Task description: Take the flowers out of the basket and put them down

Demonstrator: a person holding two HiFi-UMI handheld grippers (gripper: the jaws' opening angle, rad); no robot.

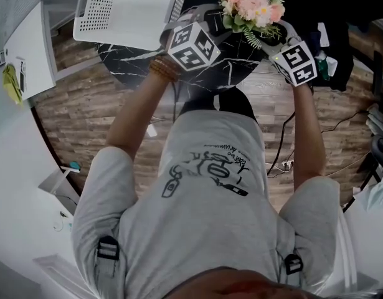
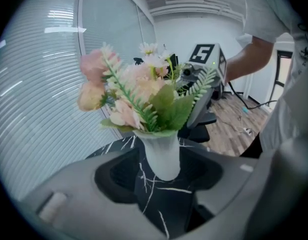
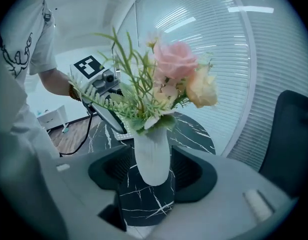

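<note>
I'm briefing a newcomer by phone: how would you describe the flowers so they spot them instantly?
Find the round black marble table. Right of the white perforated basket is a white vase of flowers. Nothing else there has pink and peach blooms with green sprigs.

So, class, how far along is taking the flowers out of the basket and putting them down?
Done: the flowers in their white vase are out of the white basket. In hand: the left gripper and right gripper both have their jaws on the vase over the black table, the right's jaws closing. Left: whether it stands there yet is unclear; then release.
</note>
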